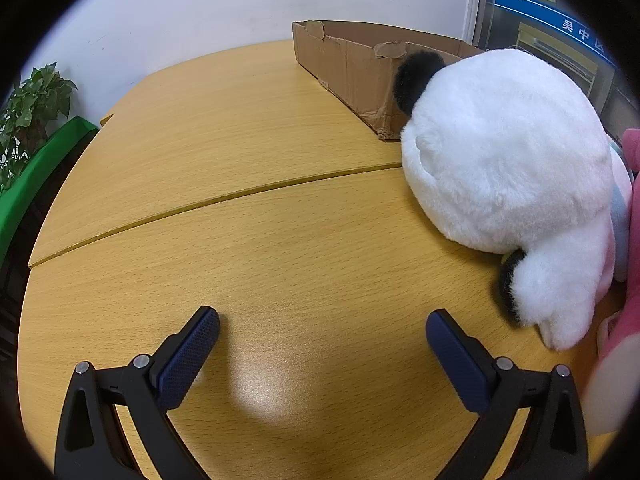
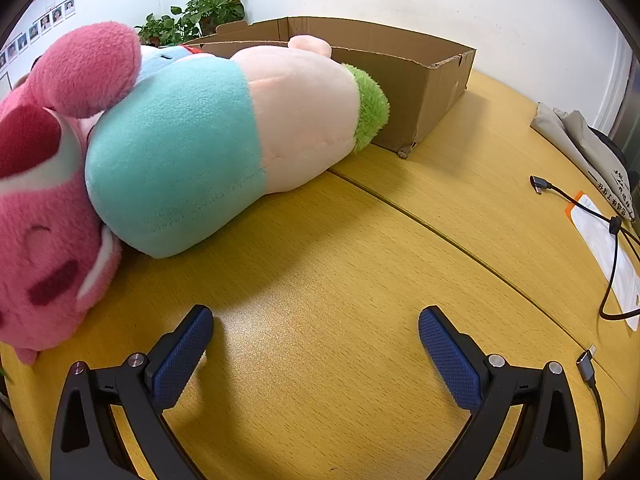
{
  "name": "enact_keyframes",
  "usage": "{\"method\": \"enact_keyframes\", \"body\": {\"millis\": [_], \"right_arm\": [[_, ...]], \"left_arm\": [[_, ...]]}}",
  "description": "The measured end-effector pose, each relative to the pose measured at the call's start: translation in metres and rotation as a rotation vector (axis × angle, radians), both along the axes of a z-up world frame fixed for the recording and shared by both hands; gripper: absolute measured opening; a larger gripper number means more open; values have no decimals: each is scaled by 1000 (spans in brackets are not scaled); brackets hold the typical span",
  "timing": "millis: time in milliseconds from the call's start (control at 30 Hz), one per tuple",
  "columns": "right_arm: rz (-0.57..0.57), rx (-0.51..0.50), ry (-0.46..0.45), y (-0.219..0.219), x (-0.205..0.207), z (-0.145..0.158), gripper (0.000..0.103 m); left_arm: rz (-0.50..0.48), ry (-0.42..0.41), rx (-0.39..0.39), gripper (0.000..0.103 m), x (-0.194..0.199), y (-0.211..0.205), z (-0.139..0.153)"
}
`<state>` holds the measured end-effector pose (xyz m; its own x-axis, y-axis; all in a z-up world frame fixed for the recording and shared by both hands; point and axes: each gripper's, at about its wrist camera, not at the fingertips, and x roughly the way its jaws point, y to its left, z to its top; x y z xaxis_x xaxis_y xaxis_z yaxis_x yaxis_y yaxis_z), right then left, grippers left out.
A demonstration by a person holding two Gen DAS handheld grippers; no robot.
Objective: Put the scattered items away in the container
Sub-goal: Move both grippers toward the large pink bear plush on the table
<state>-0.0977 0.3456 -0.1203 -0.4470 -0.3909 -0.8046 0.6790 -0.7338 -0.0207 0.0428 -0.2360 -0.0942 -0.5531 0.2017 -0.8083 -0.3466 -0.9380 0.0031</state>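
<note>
Fluffy white panda plush [image 1: 508, 168] right of my left jaws [image 1: 322, 322], pink-and-teal plush [image 2: 224, 136] ahead-left of my right jaws [image 2: 316, 320], both spread wide, empty.

Pink plush [image 2: 44, 216] cut off at left edge; box [image 2: 400, 76] interior apparently hidden.

Counts, both wrist views combined.

Plush toys: three. One white plush panda with black ears [image 1: 504, 152], one pink plush toy with dark red patches [image 2: 44, 216], one teal-and-pale-pink plush with a green fuzzy end [image 2: 208, 136].

Containers: one open brown cardboard box [image 2: 420, 80].

Grippers: two, each with two blue textured pads: left gripper [image 1: 322, 334], right gripper [image 2: 316, 330].

Cables: two black cable ends seen, one angled plug [image 2: 540, 184] and one straight plug [image 2: 586, 364]; cannot tell whether they are one cable.

Potted green leafy plants [image 2: 196, 16]: one cluster; exact pot count unclear.

Wooden tabletop panels [image 2: 320, 280]: two, meeting at one seam.
</note>
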Motion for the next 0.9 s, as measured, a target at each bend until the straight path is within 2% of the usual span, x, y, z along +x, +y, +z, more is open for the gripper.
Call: {"method": "enact_keyframes", "body": {"millis": [500,667,767,833,867,900], "right_arm": [[-8,-1,0,-1,-1,0,103],[-82,-1,-4,-4,-2,0,103],[-167,20,-29,-1,10,1,103],[-216,14,26,3,34,8,103],[-250,10,75,5,51,15,103],[-291,-6,127,10,71,27,103]], "left_arm": [[-39,0,0,103,7,2,3],[1,0,0,103,15,7,6],[38,0,1,103,17,9,8],[40,-5,-4,103,32,27,8],[28,-20,-6,102,55,52,8],[31,-25,-8,102,73,61,12]]}}
